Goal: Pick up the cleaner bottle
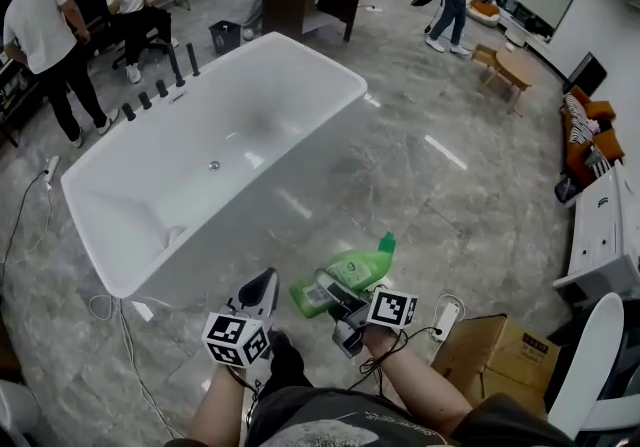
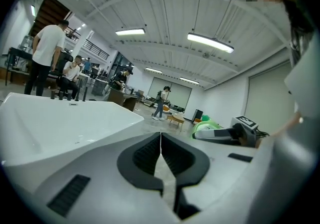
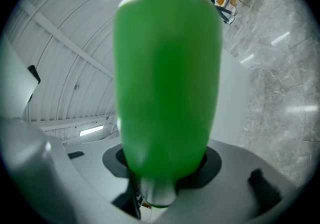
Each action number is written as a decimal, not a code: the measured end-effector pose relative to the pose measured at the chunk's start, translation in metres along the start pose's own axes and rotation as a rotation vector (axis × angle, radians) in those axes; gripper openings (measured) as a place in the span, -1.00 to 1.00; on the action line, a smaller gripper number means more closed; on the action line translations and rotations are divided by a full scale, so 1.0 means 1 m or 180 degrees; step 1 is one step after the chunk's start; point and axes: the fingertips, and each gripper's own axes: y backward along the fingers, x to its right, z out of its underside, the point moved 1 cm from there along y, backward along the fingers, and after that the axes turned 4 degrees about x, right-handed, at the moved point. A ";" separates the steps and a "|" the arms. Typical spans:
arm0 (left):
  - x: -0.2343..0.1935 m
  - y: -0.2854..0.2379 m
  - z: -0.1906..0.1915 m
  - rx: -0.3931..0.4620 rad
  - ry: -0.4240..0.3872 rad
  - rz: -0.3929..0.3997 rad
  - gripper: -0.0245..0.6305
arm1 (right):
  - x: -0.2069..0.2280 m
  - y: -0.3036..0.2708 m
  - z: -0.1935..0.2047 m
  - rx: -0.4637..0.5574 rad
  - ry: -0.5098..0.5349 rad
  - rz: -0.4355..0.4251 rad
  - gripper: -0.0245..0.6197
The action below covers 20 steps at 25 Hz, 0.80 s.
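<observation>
R gripper (image 1: 338, 297) clamped on green cleaner bottle (image 3: 167, 77), so it's off the floor, lying sideways, near the bathtub (image 1: 130, 280). The grip looks mid-body, prob. for balance. L gripper (image 2: 160, 154) has jaws together, empty, alongside, seemingly not needed.

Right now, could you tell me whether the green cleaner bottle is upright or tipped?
Tipped: the cleaner bottle lies roughly level, clamped in the right tongs, with its cap pointing forward.

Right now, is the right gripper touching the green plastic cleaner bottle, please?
Touching. The right gripper view shows the right gripper clamped on the green plastic cleaner bottle.
</observation>
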 end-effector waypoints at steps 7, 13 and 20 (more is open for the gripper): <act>0.066 0.045 0.030 0.0025 -0.0087 0.0055 -0.88 | -0.013 0.072 0.045 -0.0054 -0.0008 -0.0068 -0.32; 0.120 0.076 0.056 0.0005 -0.0141 0.0126 -0.88 | -0.021 0.133 0.076 0.0019 -0.0202 -0.0120 -0.32; 0.146 0.115 0.068 -0.0011 -0.0199 0.0093 -0.88 | -0.025 0.167 0.108 0.0051 -0.0400 -0.0115 -0.32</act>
